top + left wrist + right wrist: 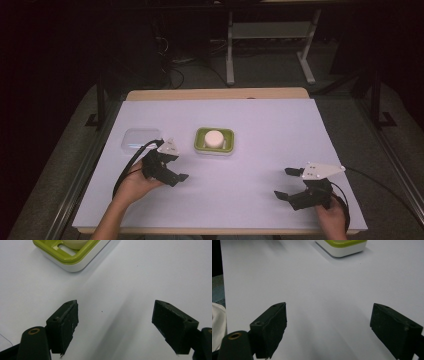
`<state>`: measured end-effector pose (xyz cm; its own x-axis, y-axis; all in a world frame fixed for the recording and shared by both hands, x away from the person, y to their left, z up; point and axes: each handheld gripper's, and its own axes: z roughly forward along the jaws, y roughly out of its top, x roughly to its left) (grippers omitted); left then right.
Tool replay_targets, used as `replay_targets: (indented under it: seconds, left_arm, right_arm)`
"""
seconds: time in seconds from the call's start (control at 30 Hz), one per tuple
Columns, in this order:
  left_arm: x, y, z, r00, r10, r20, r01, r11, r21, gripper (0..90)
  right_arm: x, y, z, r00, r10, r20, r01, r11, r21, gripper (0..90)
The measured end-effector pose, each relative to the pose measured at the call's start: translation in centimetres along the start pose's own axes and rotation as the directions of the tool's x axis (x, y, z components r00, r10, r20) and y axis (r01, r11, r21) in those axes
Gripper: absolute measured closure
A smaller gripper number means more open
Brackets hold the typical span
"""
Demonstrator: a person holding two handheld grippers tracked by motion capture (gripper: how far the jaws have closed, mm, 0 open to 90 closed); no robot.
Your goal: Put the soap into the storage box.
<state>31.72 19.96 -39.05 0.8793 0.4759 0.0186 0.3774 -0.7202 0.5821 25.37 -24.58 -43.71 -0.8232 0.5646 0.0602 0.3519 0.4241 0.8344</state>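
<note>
A green-and-white tray (227, 146) holding a round white block (213, 138) sits mid-table on the white sheet. My left gripper (176, 168) lies left of and a little nearer than the tray, pointing right; its jaws stand apart with bare sheet between them. In the left gripper view the tray's corner (72, 261) lies ahead and to the upper left of the open left gripper (115, 312). My right gripper (283, 182) rests near the front right, open and holding nothing. The right gripper view has the tray (342, 247) far ahead beyond the open right gripper (329, 312).
A clear plastic box (141, 138) lies left of the tray, just behind the left hand. The white sheet (260, 125) covers the wooden table, whose far edge (215, 94) shows. A cable (125, 170) loops from the left gripper. Dark floor and a stand lie beyond.
</note>
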Motion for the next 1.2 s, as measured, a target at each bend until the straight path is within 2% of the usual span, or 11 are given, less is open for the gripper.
replay_targets:
  seconds: [0.2,0.97,1.2]
  left_arm:
    - [-0.4,-0.7,-0.1,1.0,0.006,0.0,-0.006,1.0,-0.002,19.9]
    - [-1.7,-4.4,-0.9,0.9988,-0.045,-0.018,0.044,0.9984,-0.035,16.7]
    - [-2.2,-5.7,-0.8,0.9984,-0.049,-0.028,0.048,0.9981,-0.038,16.7]
  right_arm:
    - [0.0,0.0,0.0,1.0,0.0,0.001,0.0,1.0,0.001,13.1]
    - [0.1,-0.1,0.2,1.0,-0.001,0.009,0.001,1.0,0.02,13.1]
    - [0.2,-0.1,0.3,1.0,-0.003,0.009,0.003,1.0,0.024,13.1]
